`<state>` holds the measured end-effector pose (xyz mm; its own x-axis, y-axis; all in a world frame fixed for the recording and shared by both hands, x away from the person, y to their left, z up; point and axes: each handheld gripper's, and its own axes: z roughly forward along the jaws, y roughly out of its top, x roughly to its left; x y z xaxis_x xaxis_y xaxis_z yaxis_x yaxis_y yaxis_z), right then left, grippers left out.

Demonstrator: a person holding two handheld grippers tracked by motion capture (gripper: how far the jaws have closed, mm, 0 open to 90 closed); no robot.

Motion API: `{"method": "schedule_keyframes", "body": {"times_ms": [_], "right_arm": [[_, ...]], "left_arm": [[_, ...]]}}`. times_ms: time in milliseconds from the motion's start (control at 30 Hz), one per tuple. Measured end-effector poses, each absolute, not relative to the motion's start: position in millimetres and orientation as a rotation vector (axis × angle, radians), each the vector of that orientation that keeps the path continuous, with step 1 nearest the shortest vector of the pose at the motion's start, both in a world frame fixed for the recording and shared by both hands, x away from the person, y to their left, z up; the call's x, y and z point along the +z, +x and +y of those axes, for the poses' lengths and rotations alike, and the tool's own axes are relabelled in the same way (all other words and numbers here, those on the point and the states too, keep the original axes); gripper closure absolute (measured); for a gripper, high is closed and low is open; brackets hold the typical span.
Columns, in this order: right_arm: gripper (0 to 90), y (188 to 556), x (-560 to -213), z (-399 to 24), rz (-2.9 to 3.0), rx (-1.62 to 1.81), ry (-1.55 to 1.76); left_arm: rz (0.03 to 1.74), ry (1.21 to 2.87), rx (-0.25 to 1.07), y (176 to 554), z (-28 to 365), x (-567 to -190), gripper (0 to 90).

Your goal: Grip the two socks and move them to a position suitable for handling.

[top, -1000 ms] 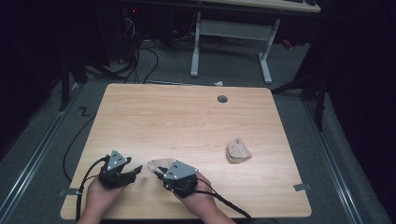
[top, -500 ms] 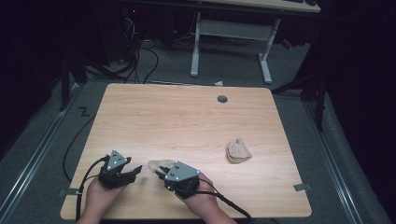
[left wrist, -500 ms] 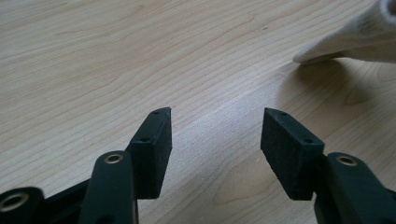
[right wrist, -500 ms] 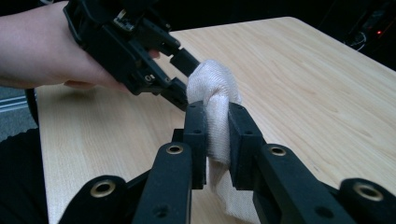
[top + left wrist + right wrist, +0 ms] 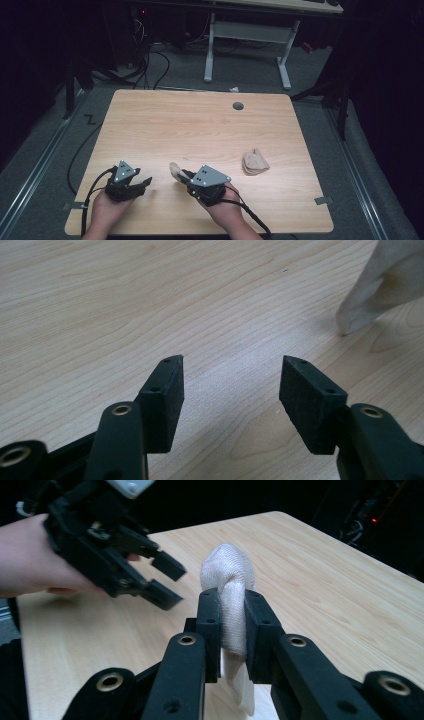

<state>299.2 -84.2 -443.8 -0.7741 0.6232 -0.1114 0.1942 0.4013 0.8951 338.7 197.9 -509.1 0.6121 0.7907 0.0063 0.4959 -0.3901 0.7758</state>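
the right gripper (image 5: 232, 617) pinches a beige sock (image 5: 227, 575) between its jaws, just above the wooden table (image 5: 200, 125). the left gripper (image 5: 230, 385) hangs beside it, jaws wide and empty. a second sock (image 5: 255, 162) lies well apart.

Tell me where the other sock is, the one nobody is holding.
In the high view, the loose sock lies on the table's right side, apart from both grippers.

— What sits on the light wooden table (image 5: 200, 130)?

— A crumpled beige cloth bundle (image 5: 255, 162) lies towards its right side, and a small round grey grommet hole (image 5: 238, 106) sits near the far edge.

— And beyond it?

— A white metal desk frame (image 5: 247, 37) stands on the grey carpet, with black cables (image 5: 150, 60) trailing on the floor at the left.
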Motion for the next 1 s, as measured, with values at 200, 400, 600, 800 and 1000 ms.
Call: {"method": "schedule_keyframes", "body": {"times_ms": [200, 400, 600, 800, 1000], "right_arm": [[79.6, 310, -449, -100, 2.213, 1.315, 0.786], [79.4, 322, -462, -115, 2.208, 1.271, 0.872], [79.3, 337, -481, -131, 2.225, 1.214, 0.993], [78.3, 344, -496, -139, 2.256, 1.148, 1.047], [75.7, 349, -504, -151, 2.248, 1.088, 1.115]], "left_arm": [[1.01, 2.066, 0.491, 338, 198, -509, 43.7], [1.009, 2.064, 0.491, 338, 198, -509, 43.7], [1.008, 2.064, 0.488, 338, 198, -509, 43.7], [1.0, 2.065, 0.487, 337, 196, -508, 43.6], [0.994, 2.065, 0.484, 337, 196, -506, 43.6]]}}
